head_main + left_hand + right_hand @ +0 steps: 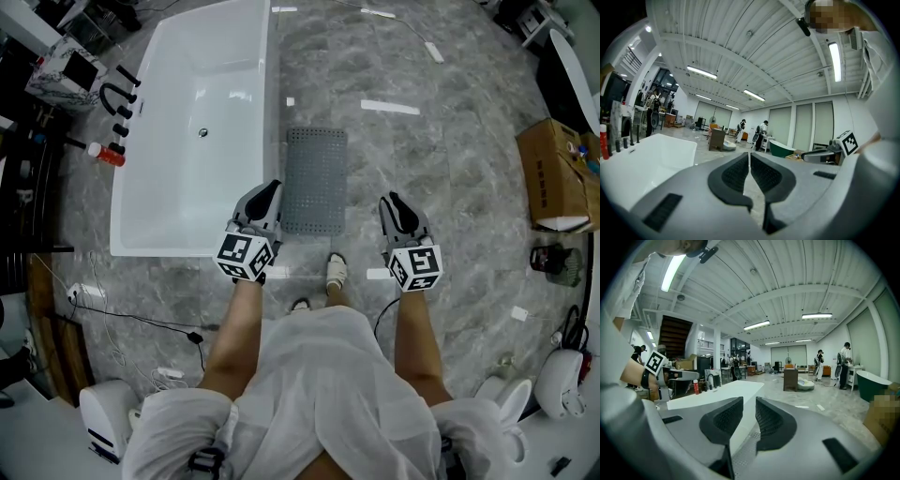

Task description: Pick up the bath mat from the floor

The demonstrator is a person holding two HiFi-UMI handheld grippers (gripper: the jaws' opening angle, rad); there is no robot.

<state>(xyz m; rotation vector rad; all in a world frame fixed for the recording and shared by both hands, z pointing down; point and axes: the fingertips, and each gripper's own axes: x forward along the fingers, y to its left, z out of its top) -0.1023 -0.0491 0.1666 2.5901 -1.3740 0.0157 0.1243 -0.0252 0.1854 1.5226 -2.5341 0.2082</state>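
Observation:
The grey perforated bath mat (315, 180) lies flat on the marble floor, right beside the white bathtub (234, 56). I stand just behind its near edge with both grippers held up at waist height, well above the floor. My left gripper (270, 190) hangs over the mat's near left corner, its jaws shut with nothing in them (749, 157). Off to the right of the mat, my right gripper (391, 202) has its jaws a little apart (749, 401) and empty. Between them shows a strip of the mat (749, 446) far below, next to the tub's rim (722, 392).
A red bottle (106, 155) and dark fittings lie left of the tub. A cardboard box (558, 173) stands at the right. The person's feet (336, 270) are just short of the mat. Cables (141, 319) trail on the floor at the left. People stand far off in the hall (740, 131).

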